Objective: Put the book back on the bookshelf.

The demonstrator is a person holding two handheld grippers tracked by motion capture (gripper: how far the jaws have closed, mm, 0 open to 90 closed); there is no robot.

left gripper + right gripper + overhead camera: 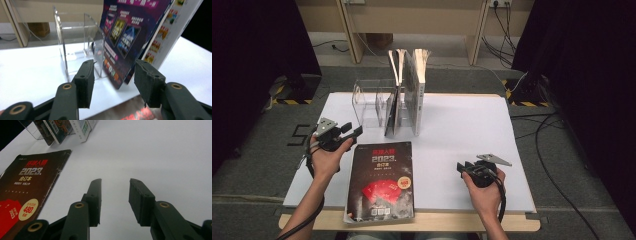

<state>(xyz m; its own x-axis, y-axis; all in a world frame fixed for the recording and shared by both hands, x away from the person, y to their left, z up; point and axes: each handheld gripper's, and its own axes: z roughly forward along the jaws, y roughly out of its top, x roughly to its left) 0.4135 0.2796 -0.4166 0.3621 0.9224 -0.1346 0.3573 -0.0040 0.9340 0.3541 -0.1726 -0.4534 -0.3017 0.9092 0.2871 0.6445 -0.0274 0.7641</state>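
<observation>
Left tool apart, empty, nearing dark red-printed magazine flat on counter; right tool apart, idle. Next, likely: grip magazine edge, stand it in clear acrylic rack.

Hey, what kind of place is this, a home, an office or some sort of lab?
Probably a lab or recording room. A white-covered table stands between black curtains, with yellow-and-black hazard tape and loose cables on the grey floor, and a staged clear acrylic book stand.
</observation>
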